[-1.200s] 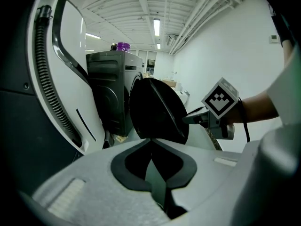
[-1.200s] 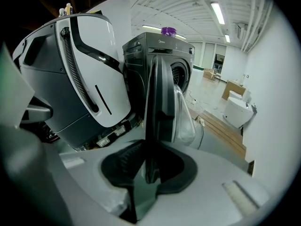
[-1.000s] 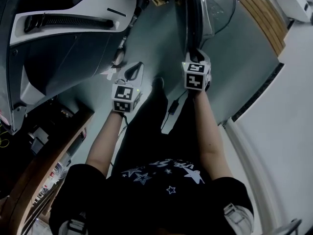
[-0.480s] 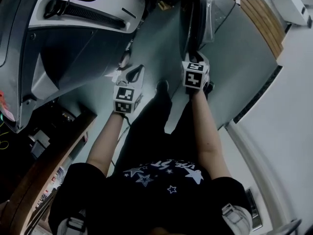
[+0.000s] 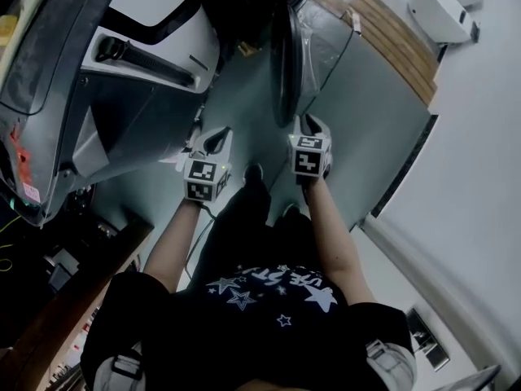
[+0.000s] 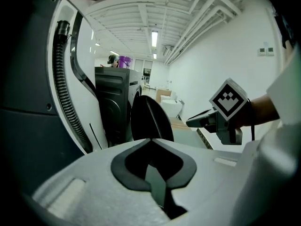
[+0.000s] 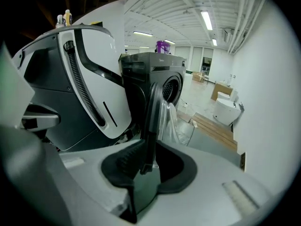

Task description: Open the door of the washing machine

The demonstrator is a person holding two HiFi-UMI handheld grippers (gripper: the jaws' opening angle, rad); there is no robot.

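Gripping the door (image 7: 151, 112) by its rim in the right gripper (image 5: 308, 128), fingers narrow around it. Edge-on to those fingers, long axis upright, swung out from the washing machine (image 7: 153, 72) beyond. Holding nothing in the left gripper (image 5: 215, 142), fingers pressed together.

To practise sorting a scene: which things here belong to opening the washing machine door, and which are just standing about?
Job: washing machine; door; right hand-held gripper, clamped on the door's edge.
Standing about: left hand-held gripper, shut and empty; white toilet; wooden platform.
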